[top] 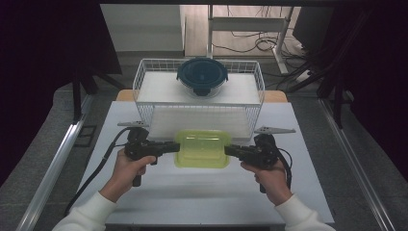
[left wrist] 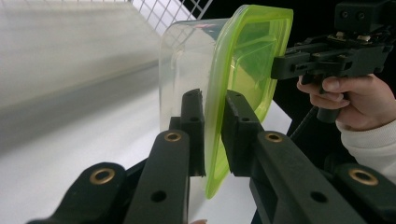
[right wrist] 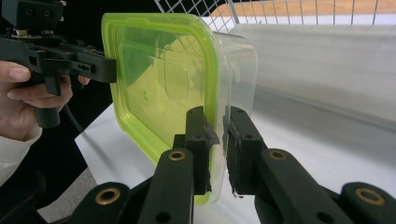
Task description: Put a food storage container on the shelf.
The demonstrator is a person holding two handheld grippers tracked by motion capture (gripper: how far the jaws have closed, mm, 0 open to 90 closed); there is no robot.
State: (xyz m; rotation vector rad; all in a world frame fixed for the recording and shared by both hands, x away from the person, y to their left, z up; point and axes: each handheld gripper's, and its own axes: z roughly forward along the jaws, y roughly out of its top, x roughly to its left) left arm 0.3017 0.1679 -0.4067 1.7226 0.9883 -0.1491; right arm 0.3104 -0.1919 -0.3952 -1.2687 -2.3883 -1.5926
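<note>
Here two hand-held grippers, left hand-held gripper (top: 176, 147) and right hand-held gripper (top: 228, 150), clamp one green-lidded container (top: 202, 148)

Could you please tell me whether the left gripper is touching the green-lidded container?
Touching. In the left gripper view, the left gripper has its jaws closed on the lid rim of the green-lidded container, pads pressed against both sides.

Glossy clear plastic box (top: 202, 149) with translucent green lid, matt black plastic jaws, white wire basket (top: 144, 82), smooth matt white table (top: 192, 197)
</note>
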